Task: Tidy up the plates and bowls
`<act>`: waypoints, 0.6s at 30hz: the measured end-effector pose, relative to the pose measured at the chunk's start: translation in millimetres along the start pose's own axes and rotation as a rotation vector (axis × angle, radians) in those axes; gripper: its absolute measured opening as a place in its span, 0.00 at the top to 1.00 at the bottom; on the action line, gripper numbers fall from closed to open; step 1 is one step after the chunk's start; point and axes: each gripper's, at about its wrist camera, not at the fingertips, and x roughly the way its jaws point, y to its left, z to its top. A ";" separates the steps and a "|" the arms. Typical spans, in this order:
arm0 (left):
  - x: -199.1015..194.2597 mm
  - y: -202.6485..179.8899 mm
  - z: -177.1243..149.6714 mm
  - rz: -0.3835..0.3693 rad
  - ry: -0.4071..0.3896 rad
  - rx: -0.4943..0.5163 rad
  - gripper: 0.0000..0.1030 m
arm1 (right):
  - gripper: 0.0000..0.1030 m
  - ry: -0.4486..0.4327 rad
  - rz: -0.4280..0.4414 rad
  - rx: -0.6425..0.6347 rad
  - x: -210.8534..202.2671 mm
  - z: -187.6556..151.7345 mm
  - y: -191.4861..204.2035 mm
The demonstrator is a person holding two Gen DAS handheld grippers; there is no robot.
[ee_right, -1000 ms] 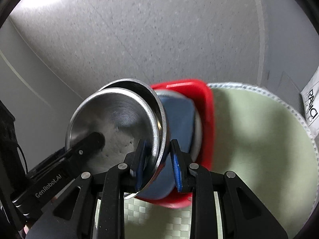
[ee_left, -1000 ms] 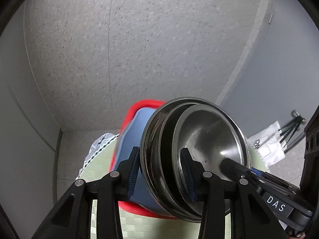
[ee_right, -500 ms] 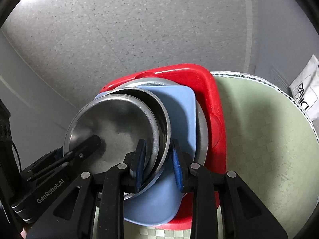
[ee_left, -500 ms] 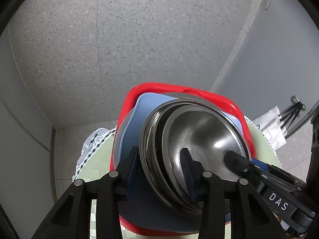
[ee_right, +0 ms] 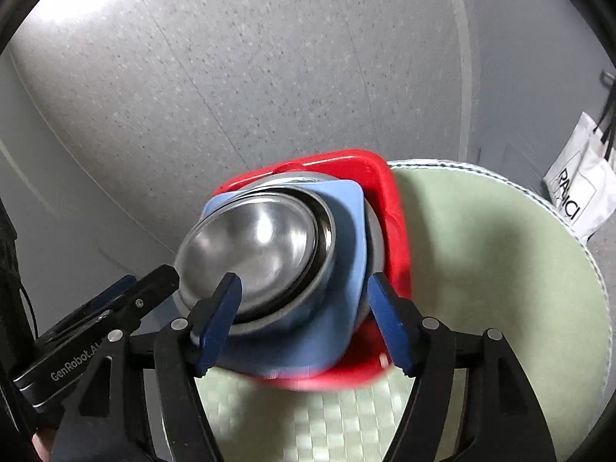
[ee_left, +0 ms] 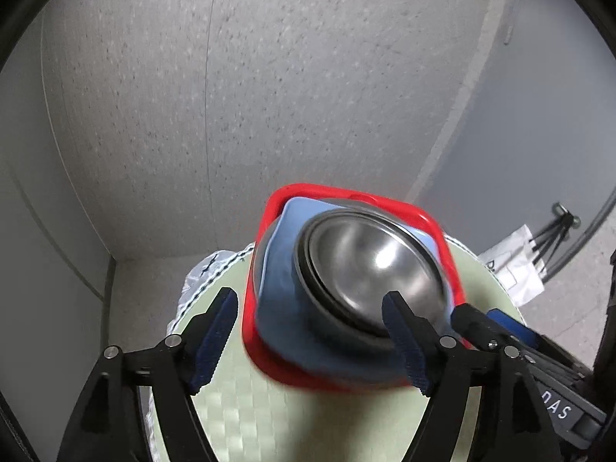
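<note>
A stack sits on the round green table: nested steel bowls on a blue square plate, over a steel plate, on a red square plate. My left gripper is open, its fingers astride the stack's left side. My right gripper is open, its fingers astride the stack's right side. Each gripper shows at the edge of the other's view.
The green woven table top has a white beaded rim. A white paper bag stands on the speckled grey floor beyond the table. Grey walls stand behind.
Both grippers opened and let go of the steel bowls' rims. The stack, tilted up before, has come down flat on the table.
</note>
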 end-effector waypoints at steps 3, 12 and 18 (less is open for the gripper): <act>-41.7 -9.9 -24.9 0.014 -0.056 0.030 0.22 | 0.27 -0.048 -0.011 -0.014 -43.0 -22.7 1.0; -180.4 -44.7 -131.9 0.009 -0.198 0.123 0.12 | 0.20 -0.187 -0.091 -0.078 -183.0 -119.1 5.0; -297.3 -59.5 -233.1 0.004 -0.297 0.158 0.07 | 0.11 -0.283 -0.129 -0.119 -293.0 -207.1 13.8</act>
